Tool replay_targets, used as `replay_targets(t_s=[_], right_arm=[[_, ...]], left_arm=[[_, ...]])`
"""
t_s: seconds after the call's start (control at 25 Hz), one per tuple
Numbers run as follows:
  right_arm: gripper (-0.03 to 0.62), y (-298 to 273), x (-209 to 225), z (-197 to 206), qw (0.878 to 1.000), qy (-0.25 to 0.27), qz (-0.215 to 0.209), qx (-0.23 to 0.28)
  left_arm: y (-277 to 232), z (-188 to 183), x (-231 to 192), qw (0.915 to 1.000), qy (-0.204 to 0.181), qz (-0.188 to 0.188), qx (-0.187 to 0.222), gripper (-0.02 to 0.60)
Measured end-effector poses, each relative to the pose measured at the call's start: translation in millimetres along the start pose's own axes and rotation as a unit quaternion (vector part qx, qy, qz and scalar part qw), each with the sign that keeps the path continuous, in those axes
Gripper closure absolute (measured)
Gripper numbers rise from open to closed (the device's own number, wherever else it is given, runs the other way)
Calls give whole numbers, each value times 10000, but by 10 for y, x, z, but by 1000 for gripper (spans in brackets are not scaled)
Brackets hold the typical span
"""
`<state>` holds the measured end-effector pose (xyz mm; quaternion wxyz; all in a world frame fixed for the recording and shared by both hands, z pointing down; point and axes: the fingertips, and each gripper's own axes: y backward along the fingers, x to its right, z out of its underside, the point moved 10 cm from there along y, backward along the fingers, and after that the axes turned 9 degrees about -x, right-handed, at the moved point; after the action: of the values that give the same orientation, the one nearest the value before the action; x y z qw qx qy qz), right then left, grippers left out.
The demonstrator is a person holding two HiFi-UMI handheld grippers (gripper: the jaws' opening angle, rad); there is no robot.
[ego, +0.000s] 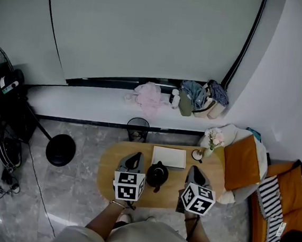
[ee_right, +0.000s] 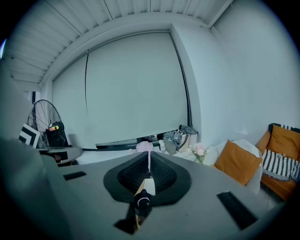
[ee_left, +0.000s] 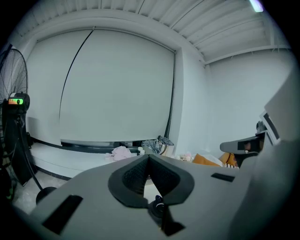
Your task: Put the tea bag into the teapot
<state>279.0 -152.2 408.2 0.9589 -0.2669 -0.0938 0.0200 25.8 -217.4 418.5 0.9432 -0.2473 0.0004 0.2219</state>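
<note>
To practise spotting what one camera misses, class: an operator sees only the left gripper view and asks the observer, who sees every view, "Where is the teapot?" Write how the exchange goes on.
Observer: The head view shows the black teapot standing on the oval table, between the left gripper and the right gripper.
Operator: Does the right gripper hold anything?
Observer: No. Its own view shows its jaws together with nothing between them.
Operator: What else is near the teapot?
Observer: A flat white rectangle lies on the table just beyond it.
</note>
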Motion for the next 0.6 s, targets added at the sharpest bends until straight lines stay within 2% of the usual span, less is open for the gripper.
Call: replay_targets(t_s=[0.6], right_arm=[[560,19,7,1,9999,-26,51,-128]], left_arm=[[-27,18,-23,10000,-11,9,-39,575]])
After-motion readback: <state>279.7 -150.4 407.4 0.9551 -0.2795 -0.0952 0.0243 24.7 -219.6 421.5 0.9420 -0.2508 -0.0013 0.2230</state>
